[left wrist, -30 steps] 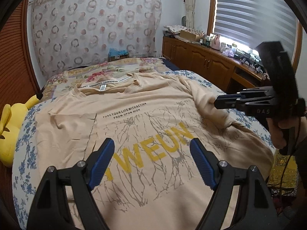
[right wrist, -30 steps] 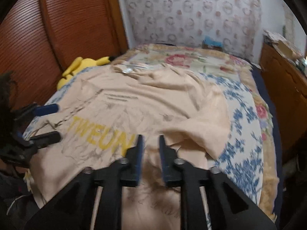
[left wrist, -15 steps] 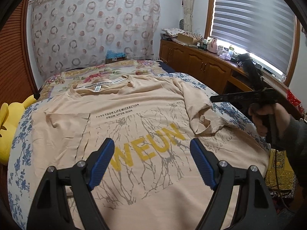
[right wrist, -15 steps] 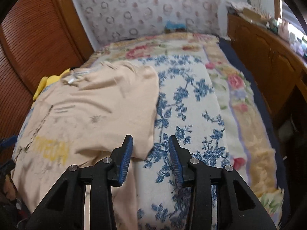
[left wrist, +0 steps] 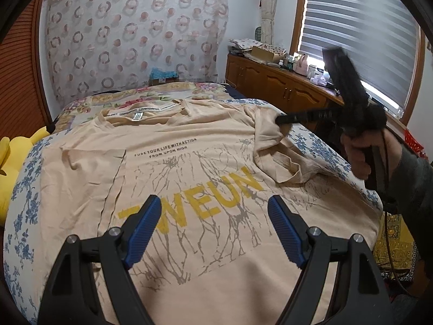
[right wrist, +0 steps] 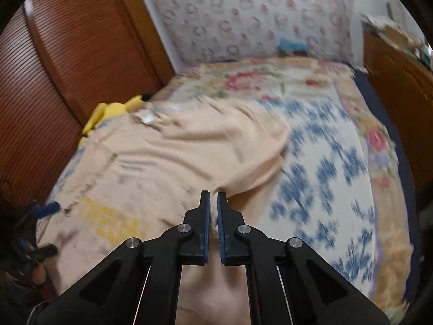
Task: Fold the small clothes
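A beige T-shirt [left wrist: 189, 162] with yellow letters lies face up on the bed, collar at the far end. My left gripper [left wrist: 213, 203] hovers open above the shirt's lower front, with nothing between its blue pads. My right gripper [left wrist: 280, 120] is at the shirt's right shoulder, shut on a pinch of the right sleeve [left wrist: 270, 140]. The sleeve is bunched and folded inward. In the right wrist view, beige cloth of the T-shirt [right wrist: 162, 157] is squeezed between the pads of the right gripper [right wrist: 213, 197]. The left gripper [right wrist: 43, 228] shows at the far left edge.
A blue floral bedcover [right wrist: 324, 162] lies under the shirt. A yellow plush toy [left wrist: 10, 157] sits at the bed's left edge beside a slatted wooden door [right wrist: 67, 54]. A wooden cabinet [left wrist: 270, 81] with clutter runs along the right under the window blinds. A hand [left wrist: 360, 154] holds the right gripper.
The right gripper swung from the bare bedcover back to the shirt and shut on the sleeve cloth. The left gripper stayed where it was, open.
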